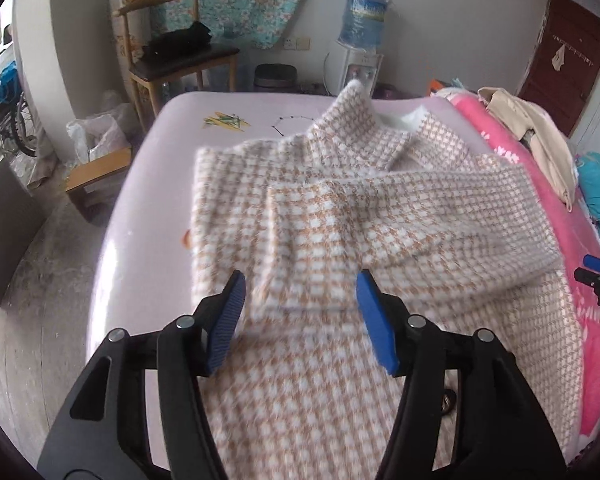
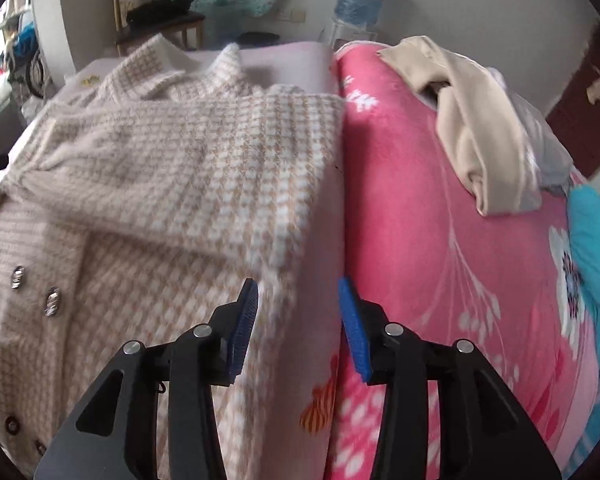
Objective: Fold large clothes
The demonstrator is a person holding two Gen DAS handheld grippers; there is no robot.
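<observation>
A beige-and-white houndstooth coat (image 1: 300, 216) lies spread on the pale pink bed (image 1: 148, 184), collar at the far end, both sleeves folded across its chest. My left gripper (image 1: 300, 284) hovers open above the cuff of the folded sleeve, with nothing between its blue pads (image 1: 228, 316). In the right wrist view the same coat (image 2: 160, 184) fills the left half, metal buttons (image 2: 52, 300) near its front edge. My right gripper (image 2: 298, 292) is open over the coat's right edge where it meets the pink floral blanket (image 2: 440, 240); no cloth is pinched.
A cream garment (image 2: 472, 128) and a teal cloth (image 2: 596, 248) lie on the pink blanket at the right. Beyond the bed stand a wooden chair (image 1: 172, 60) with black items, a water dispenser (image 1: 360, 40) and a small wooden stool (image 1: 96, 176). Bare floor lies to the left.
</observation>
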